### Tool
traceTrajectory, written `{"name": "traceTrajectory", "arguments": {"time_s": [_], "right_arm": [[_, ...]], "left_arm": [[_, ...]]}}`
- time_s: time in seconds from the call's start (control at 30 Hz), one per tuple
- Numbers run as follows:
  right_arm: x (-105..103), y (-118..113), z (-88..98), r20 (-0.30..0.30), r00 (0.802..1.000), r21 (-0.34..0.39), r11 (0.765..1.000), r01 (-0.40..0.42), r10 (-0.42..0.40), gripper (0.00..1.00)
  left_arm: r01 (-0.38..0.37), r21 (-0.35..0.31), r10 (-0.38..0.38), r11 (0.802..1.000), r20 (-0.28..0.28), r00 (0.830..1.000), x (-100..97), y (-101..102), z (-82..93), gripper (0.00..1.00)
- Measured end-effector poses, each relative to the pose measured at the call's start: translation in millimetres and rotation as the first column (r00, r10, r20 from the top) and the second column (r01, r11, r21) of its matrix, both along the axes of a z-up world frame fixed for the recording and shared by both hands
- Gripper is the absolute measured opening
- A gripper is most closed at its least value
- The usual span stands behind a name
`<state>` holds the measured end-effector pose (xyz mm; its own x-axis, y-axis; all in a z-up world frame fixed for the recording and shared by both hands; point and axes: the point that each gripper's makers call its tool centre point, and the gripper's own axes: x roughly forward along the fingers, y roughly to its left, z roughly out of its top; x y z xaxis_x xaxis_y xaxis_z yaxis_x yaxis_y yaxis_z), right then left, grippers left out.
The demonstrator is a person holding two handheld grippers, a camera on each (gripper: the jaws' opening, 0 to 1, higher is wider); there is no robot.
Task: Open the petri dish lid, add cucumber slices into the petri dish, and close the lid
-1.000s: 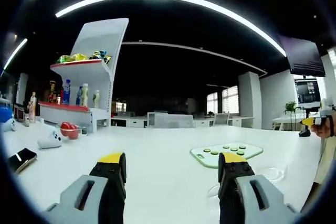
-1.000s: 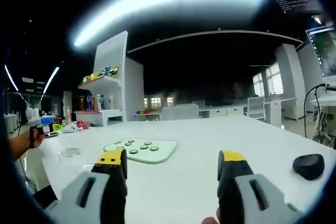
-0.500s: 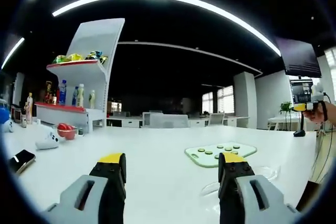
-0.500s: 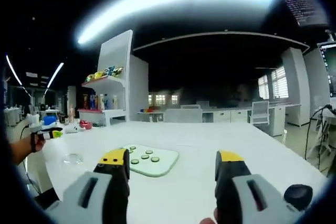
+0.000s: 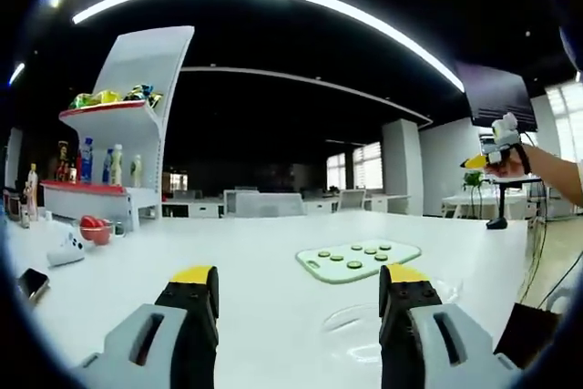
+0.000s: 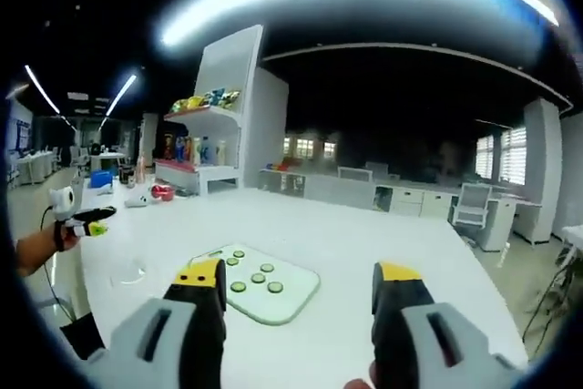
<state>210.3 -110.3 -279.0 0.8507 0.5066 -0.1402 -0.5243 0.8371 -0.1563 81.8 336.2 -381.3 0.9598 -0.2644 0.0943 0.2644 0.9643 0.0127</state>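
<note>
Both grippers empty, jaws spread wide. Left gripper (image 5: 299,291) held low over the white table (image 5: 255,261), level with its top, now swung further round than a second ago, so that the pale green cutting board (image 5: 359,260) sits nearer the view's middle. Right gripper (image 6: 299,286) raised and turned leftward since then, the black object formerly at its right gone from view. Clear petri dish (image 5: 364,323) lying on the table just beside the left gripper's right-hand jaw, lid on. Cucumber slices (image 5: 353,255) spread on the board beyond the dish. Other gripper (image 6: 77,216) at far left, gripped by a hand.
</note>
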Motion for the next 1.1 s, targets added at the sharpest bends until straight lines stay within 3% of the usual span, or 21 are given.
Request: {"name": "traceTrajectory", "arguments": {"time_s": [0.03,0.27,0.73,0.8,1.1], "right_arm": [[1,7,1.5,-0.001,0.999,-0.014,0.999,-0.035,0.035,0.64],[28,29,1.7,-0.055,0.997,-0.105,0.993,-0.061,0.055,0.63],[85,68,-30.7,-0.243,0.966,-0.245,0.958,-0.15,0.089,0.58],[92,78,-41.1,-0.294,0.95,-0.258,0.949,-0.181,0.101,0.58],[106,105,-75.0,-0.4,0.911,-0.32,0.917,-0.237,0.096,0.58]], "left_arm": [[0.01,0.009,-0.01,1.0,-0.006,1.0,-0.9,-2,-1.9,0.72],[0.051,0.039,-0.05,0.998,-0.025,0.998,-6.6,-13,-8.4,0.72],[0.068,0.05,-0.066,0.996,-0.026,0.997,-12.7,-18,-7.6,0.72],[0.065,0.053,-0.064,0.996,-0.025,0.998,-12.8,-17,-7.3,0.72],[0.054,0.053,-0.053,0.997,-0.016,0.998,-14.4,-15,-6.3,0.72]]}}
